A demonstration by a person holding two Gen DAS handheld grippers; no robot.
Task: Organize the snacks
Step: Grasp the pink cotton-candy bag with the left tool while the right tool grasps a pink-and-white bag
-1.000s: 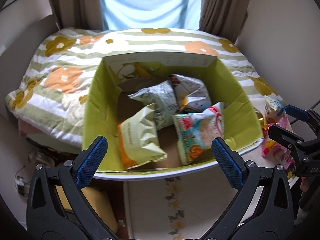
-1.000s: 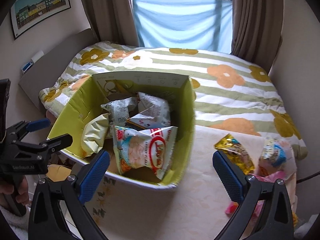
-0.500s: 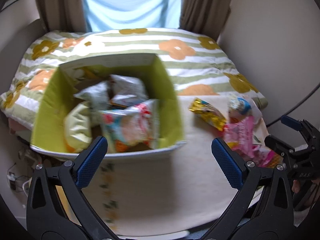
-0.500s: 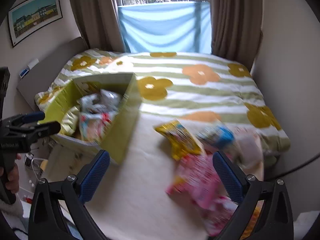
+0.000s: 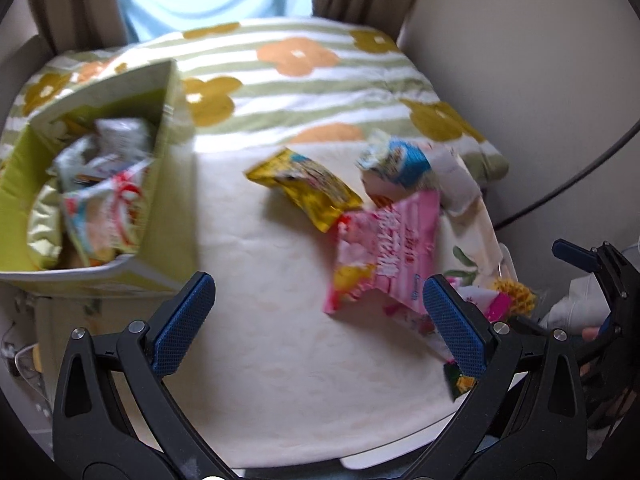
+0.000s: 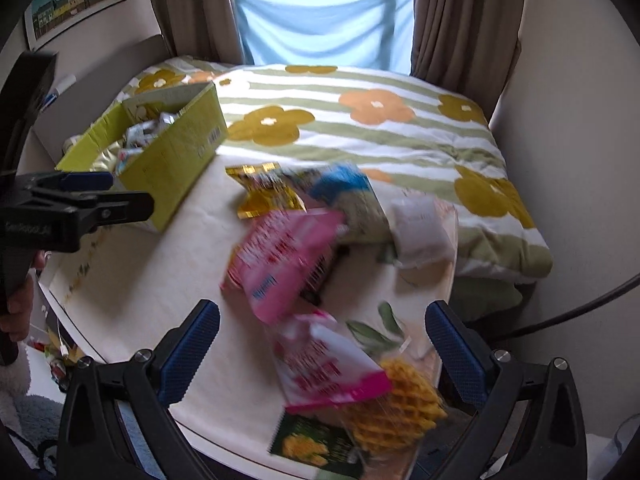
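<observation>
Both claws hung released and empty over the cream table (image 5: 280, 360): the left gripper (image 5: 316, 320) and the right gripper (image 6: 322, 344). The green box (image 6: 176, 160) held several packets. Right of the box lay a gold packet (image 5: 308, 188), a pink packet (image 5: 384, 248) and a waffle pack (image 6: 396, 408). Motion blur left all print unreadable.

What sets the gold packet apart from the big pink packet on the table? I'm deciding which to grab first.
The gold packet is shiny foil and smaller; the pink packet is matte-looking and larger. Gold lies farther back, nearer the green box; pink lies closer to the right gripper. Both lie loose on the table, outside the box.
</observation>
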